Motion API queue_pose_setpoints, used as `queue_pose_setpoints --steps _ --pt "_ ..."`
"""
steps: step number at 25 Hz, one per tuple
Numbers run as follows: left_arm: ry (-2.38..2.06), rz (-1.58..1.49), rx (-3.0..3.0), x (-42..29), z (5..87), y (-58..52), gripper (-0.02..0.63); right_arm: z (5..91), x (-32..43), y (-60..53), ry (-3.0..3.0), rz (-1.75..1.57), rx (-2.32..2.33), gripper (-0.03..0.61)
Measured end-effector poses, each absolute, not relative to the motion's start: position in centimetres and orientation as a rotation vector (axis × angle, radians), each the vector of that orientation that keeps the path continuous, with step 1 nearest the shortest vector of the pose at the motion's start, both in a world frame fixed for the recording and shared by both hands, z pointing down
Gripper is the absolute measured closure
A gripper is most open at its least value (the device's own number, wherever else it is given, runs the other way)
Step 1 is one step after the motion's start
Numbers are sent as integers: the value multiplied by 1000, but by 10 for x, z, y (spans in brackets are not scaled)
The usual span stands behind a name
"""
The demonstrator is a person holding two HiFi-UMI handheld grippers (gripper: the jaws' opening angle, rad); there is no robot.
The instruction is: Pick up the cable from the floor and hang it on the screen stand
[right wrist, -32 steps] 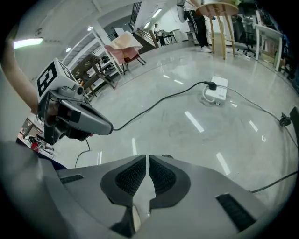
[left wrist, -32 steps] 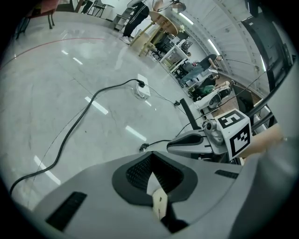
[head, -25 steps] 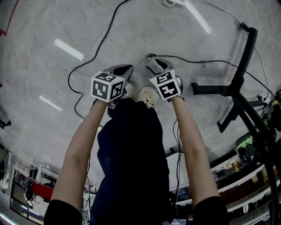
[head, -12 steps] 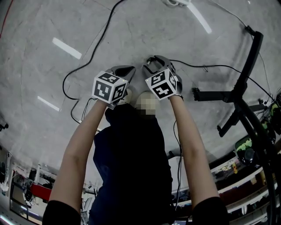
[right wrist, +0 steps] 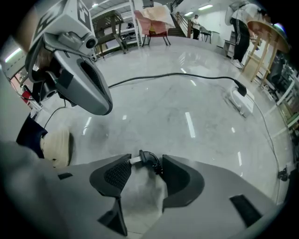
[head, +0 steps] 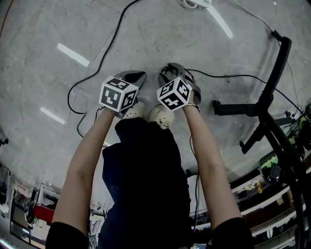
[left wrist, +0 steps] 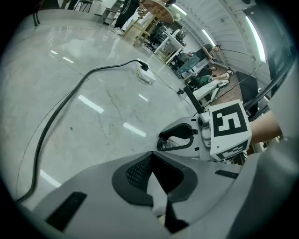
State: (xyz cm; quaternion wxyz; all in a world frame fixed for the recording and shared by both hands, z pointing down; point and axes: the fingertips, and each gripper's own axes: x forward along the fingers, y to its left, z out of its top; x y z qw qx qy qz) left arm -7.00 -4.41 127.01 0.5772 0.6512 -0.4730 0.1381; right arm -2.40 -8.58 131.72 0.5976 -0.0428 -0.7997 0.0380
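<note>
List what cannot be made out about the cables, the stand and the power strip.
Screen stand: head view, its upper part runs off the right edge; no screen shows.
Thin cable: head view, far end lost past the stand.
Thick cable: head view, lower loops vanish behind the person's left arm.
Power strip: head view, cut by the top edge.

Bright, even overhead light. Strip lamps glare as white bars [head: 73,54] on the glossy floor [head: 155,34]; shadows faint. Heavy fisheye bending and dark vignetted corners in all views. Near the lens, left claw [left wrist: 152,152] and right claw [right wrist: 146,156] look soft-focused.
</note>
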Motion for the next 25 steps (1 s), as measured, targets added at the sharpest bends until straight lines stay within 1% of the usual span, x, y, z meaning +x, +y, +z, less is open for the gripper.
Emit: queue_pose_setpoints --steps 8,16,25 --pt "-1084 366 1551 -58 1251 -34 611 1303 -23 -88 -1804 137 -112 364" --pt "-1086 350 1552 -55 1185 -41 611 1231 -26 -102 -1854 193 -44 367" --pt "-1102 347 1582 -67 1097 -69 611 1122 -44 -133 -1967 259 87 371"
